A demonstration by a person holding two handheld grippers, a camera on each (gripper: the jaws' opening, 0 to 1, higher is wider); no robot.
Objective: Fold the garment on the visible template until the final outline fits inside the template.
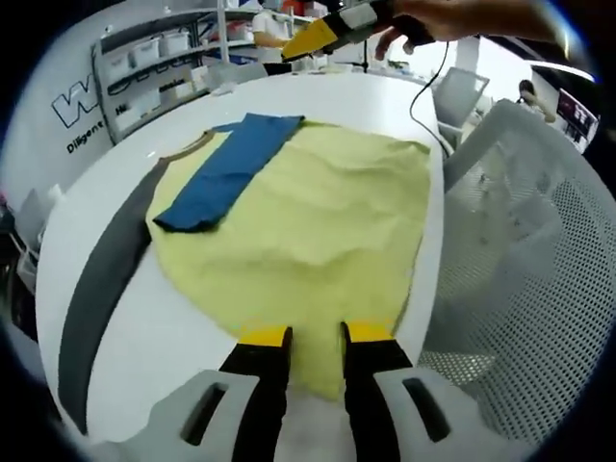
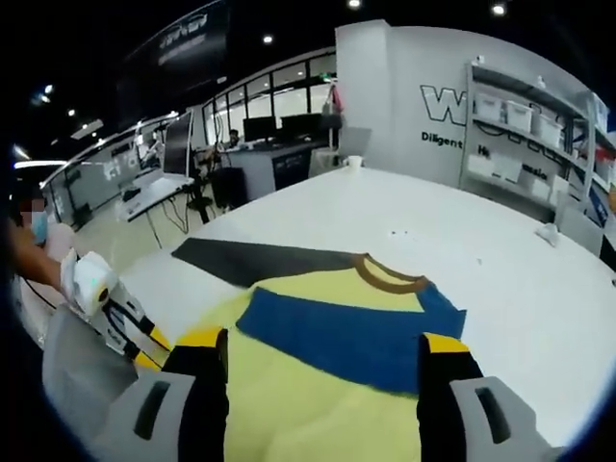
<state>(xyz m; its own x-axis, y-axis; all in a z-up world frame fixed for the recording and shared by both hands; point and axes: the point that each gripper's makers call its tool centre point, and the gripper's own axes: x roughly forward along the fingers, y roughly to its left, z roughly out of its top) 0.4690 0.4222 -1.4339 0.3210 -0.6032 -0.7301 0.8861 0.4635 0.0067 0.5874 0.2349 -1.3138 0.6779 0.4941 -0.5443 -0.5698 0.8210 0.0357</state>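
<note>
Two hand-held grippers: left narrow, right wide | yellow garment, blue sleeve folded in | white tabletop, near edge

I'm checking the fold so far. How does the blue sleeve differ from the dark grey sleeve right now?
The blue sleeve is folded in, lying on top of the yellow shirt body; the dark grey sleeve lies stretched straight out on the white table. The blue one looks shorter in the left gripper view, the grey one long and narrow. Both lie flat and join the same shirt.
</note>
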